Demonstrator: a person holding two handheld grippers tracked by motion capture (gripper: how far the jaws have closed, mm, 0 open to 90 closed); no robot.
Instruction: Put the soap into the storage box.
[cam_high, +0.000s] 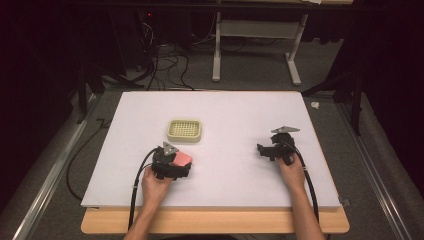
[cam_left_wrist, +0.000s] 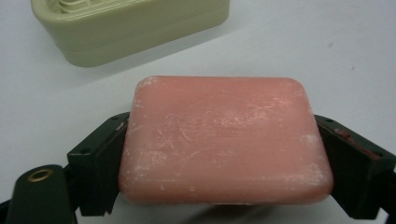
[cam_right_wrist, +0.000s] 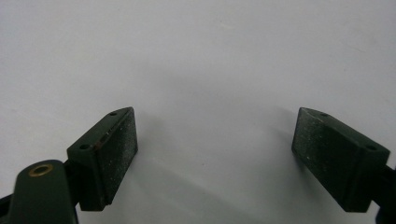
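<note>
We are holding the left gripper (cam_high: 176, 162) low over the near-left part of the white tabletop (cam_high: 235, 115), and its two black jaws are pinching a pink rectangular bar of soap (cam_high: 181, 159) from both sides. In the left gripper view the soap (cam_left_wrist: 224, 140) is sitting flat between the jaws, each pad pressing against one of its short ends, its top face scuffed with pale marks. Whether the bar is resting on the table or being held just above it, we cannot tell.

Just beyond the soap — a little farther from us — a pale yellow-green plastic soap dish with a grid-like insert (cam_high: 184, 130) is standing on the table, apart from the bar. In the left gripper view its rounded wall (cam_left_wrist: 140, 32) is showing at the upper left.

Moving right, we are holding the right gripper (cam_high: 265, 150) over the near-right part of the table, well apart from the soap and the dish. In the right gripper view its jaws are standing spread wide with bare white surface (cam_right_wrist: 210, 70) between them — they are gripping nothing.
</note>
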